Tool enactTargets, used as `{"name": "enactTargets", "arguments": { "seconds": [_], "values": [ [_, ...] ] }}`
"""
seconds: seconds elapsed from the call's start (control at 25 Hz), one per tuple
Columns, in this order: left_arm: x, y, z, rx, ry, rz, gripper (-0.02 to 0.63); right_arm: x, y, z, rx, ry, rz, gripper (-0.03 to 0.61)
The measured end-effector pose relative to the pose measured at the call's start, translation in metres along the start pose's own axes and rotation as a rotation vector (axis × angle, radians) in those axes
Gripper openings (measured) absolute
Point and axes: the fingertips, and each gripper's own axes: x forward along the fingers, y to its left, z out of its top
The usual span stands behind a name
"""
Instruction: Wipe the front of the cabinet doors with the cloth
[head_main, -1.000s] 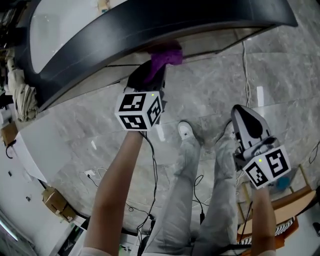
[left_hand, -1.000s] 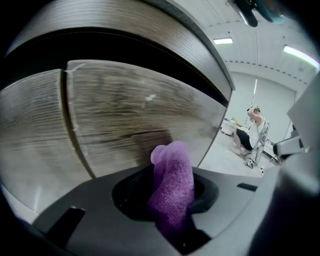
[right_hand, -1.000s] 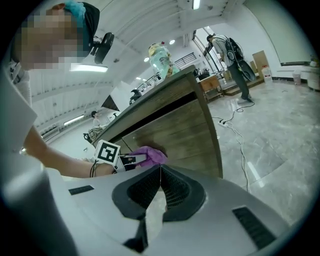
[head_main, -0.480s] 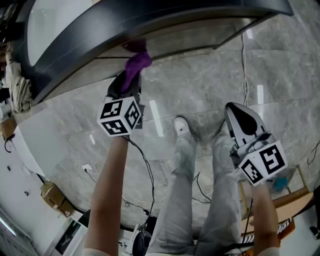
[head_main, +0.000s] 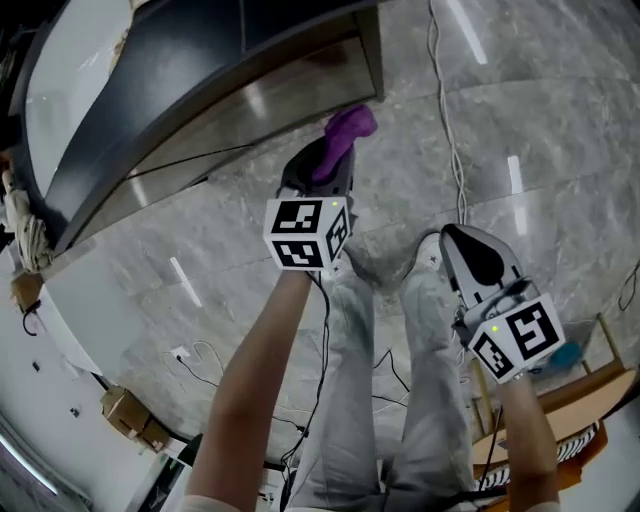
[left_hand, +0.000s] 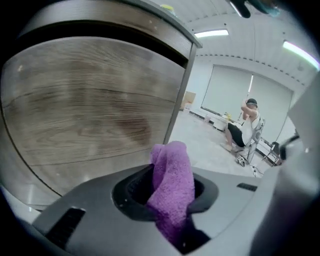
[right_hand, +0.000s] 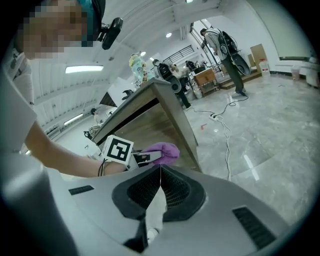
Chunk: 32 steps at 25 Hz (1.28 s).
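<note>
Wooden cabinet door (left_hand: 90, 115), marble floor (head_main: 570, 110)

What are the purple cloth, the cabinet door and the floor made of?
Cloth: probably terry or microfibre, with a fuzzy nap.
Cabinet door: wood or wood-look laminate, matte, with grain streaks.
Floor: polished grey marble or marble-look tile, with veins and reflections.
</note>
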Motion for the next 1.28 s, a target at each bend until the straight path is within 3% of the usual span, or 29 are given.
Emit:
{"name": "enactTargets", "arguments": {
  "seconds": [0.2, 0.4, 0.6, 0.88, 1.08, 1.28],
  "values": [
    [0.049, -0.024, 0.002, -0.037, 0.037, -0.053, 0.1, -0.017, -0.035, -0.018, 0.075, -0.043, -0.091, 0.026],
    [0.071, -0.01, 0.0, 0.012, 0.079, -0.062, 0.1, -0.028, -0.06, -0.038, 0.156, -0.097, -0.207, 0.026],
    [0.062, 0.039, 0.013, 0.065, 0.062, -0.051, 0.1, -0.008, -0.046, -0.051, 0.191, -0.136, -0.264, 0.026],
    [0.023, 0.102, -0.004, 0.139, 0.093, -0.092, 0.1, 0.042, 0.001, -0.05, 0.18, -0.151, -0.256, 0.026],
    [-0.018, 0.163, -0.025, 0.14, 0.12, -0.017, 0.1, 0.077, 0.023, -0.048, 0.129, -0.116, -0.211, 0.026],
    [-0.058, 0.228, -0.051, 0.093, 0.153, 0.147, 0.1, 0.095, 0.04, -0.043, 0.091, -0.105, -0.153, 0.026]
  ]
}}
